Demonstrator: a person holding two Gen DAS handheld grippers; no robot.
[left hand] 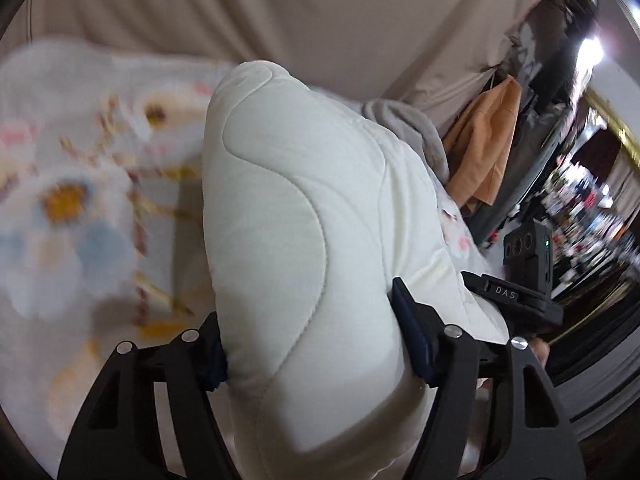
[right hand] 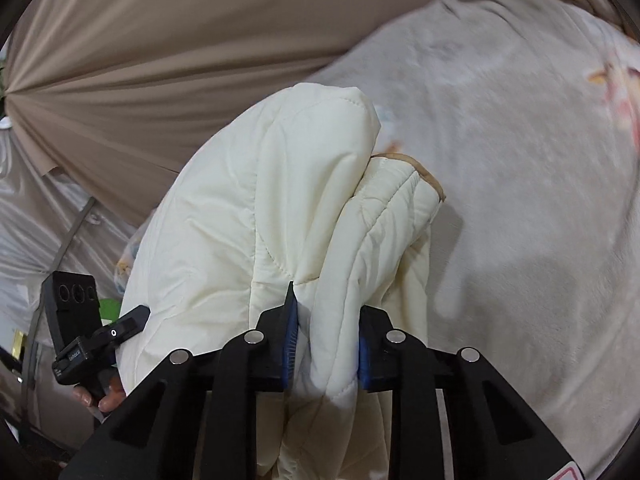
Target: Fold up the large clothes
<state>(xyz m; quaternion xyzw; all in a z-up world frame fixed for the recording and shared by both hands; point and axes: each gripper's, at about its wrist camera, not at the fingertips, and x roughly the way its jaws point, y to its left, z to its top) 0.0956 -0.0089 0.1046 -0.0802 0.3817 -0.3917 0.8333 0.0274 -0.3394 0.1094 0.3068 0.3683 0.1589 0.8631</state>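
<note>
Quilted jacket (right hand: 256, 208) between both grippers' fingers (right hand: 290, 336)

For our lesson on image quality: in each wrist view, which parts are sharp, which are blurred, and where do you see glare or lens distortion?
Left wrist view: the cream quilted jacket and left gripper are sharp, the flowered blanket is smeared, a lamp glares at upper right. Right wrist view: jacket and right gripper are crisp, the grey fleece is soft. Both show dark curved fisheye corners.
</note>
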